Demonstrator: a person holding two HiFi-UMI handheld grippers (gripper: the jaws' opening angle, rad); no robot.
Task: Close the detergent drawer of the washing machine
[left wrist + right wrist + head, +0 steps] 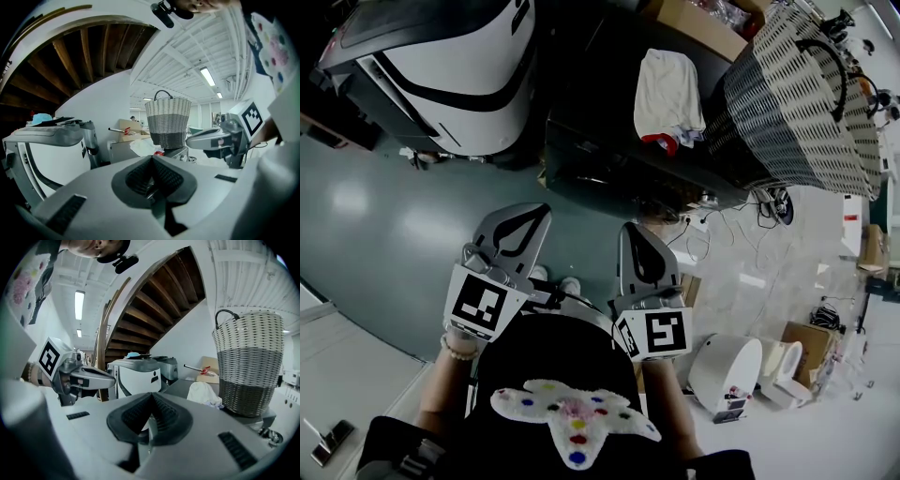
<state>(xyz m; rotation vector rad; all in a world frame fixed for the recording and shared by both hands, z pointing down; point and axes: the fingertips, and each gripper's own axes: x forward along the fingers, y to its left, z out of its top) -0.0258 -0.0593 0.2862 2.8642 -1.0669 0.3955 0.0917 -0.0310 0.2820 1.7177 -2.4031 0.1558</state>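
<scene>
The detergent drawer cannot be made out in any view. The likeliest washing machine is the dark grey box-shaped machine (591, 122) in the upper middle of the head view, well apart from both grippers. On its top lies a crumpled white cloth (668, 89) with a red scrap at its lower edge. Just right of the cloth stands a tall woven basket (806, 103), pale above and grey below, with a dark handle. A brown cardboard box (694, 23) sits behind them at the frame's top.

At the upper left stands a white appliance with black trim (441, 66), on a dull grey-green floor (384, 216).

The left gripper (530, 217) and the right gripper (636, 234) sit side by side in the lower middle of the head view. Both are aimed toward the dark machine and touch nothing. Each carries a white cube with black square markers at its rear. In its own view, each gripper's ribbed black pads are pressed together with nothing between them.

At the lower right, on pale tiled floor, lie a rounded white device (727, 370) and loose cables.
</scene>
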